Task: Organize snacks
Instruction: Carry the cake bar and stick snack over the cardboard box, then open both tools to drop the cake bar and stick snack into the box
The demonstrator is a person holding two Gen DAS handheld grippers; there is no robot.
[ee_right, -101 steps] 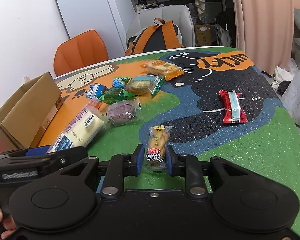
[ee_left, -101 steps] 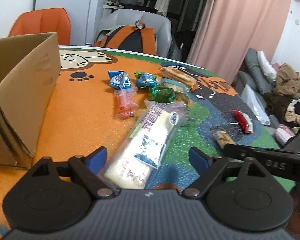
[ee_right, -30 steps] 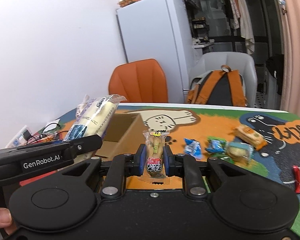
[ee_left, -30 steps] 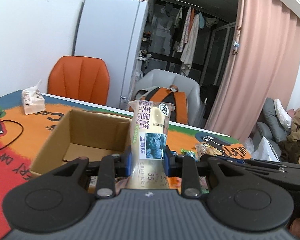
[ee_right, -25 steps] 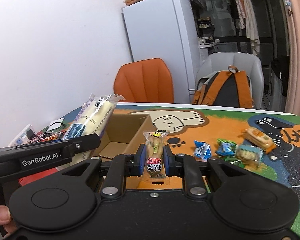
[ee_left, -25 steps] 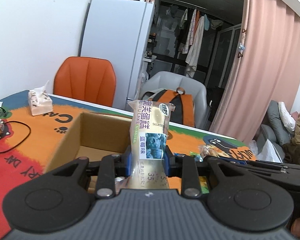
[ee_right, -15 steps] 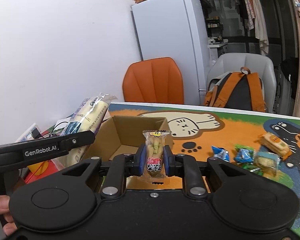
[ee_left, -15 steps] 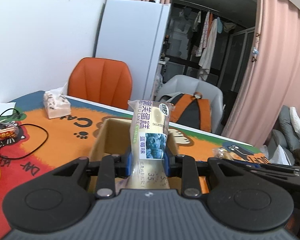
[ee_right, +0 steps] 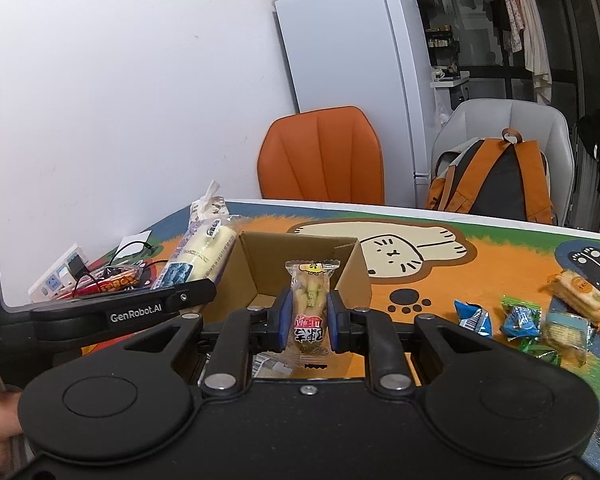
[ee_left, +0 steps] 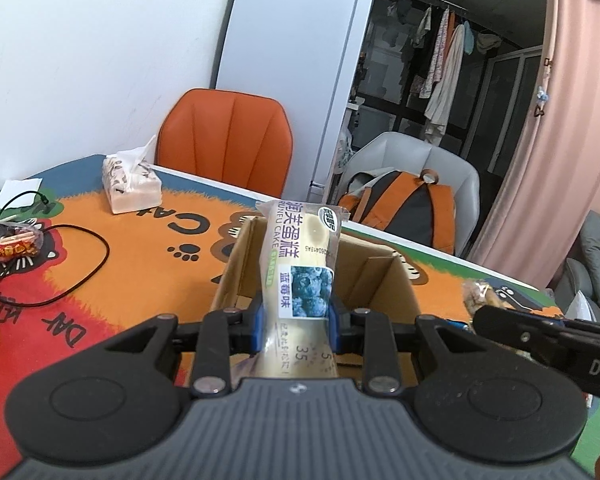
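Cake packet (ee_left: 300, 268) stood gripped in the left tongs (ee_left: 296, 322), its long axis running forward and up, straight over the open cardboard box (ee_left: 384, 280) just ahead and below. The right tongs (ee_right: 308, 322) were clamped on a small snack pouch (ee_right: 310, 304), likewise upright, the same box (ee_right: 352, 276) directly beyond them. Both seemed about equally near it.

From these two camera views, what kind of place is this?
Most likely a home living or dining area: a white fridge, clothes hanging in a dark back room, and a backpack on a grey chair.
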